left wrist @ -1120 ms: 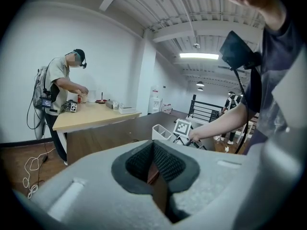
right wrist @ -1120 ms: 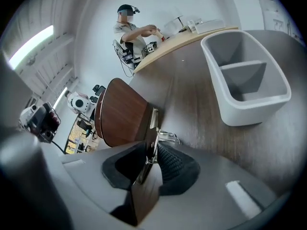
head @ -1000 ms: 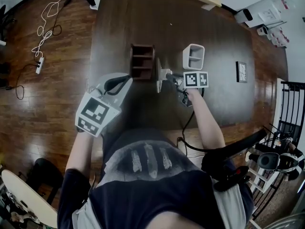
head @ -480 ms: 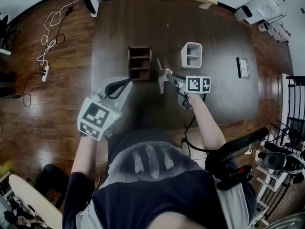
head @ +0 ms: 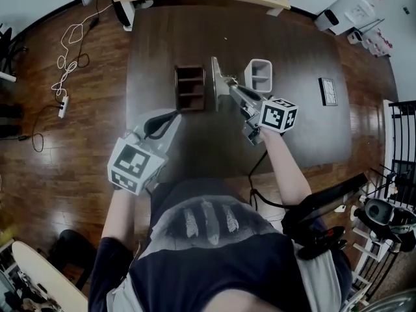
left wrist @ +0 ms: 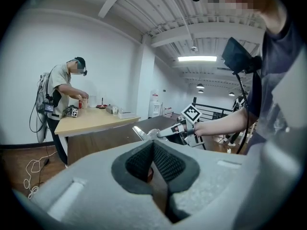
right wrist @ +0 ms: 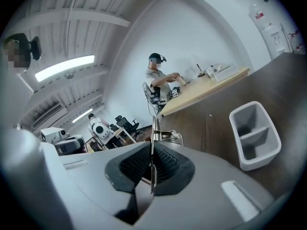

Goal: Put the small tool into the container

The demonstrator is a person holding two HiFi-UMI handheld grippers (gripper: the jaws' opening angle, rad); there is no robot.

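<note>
Lifting off the table (head: 305, 132), my right gripper (head: 229, 88) (jaws just closed, pinching the small tool (head: 214, 82)) now carries that thin blade in the air just left of the white container (head: 261, 75) — next comes the drop.

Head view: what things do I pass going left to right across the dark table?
Brown compartment box → thin metal tool → white container → flat dark square thing.
</note>
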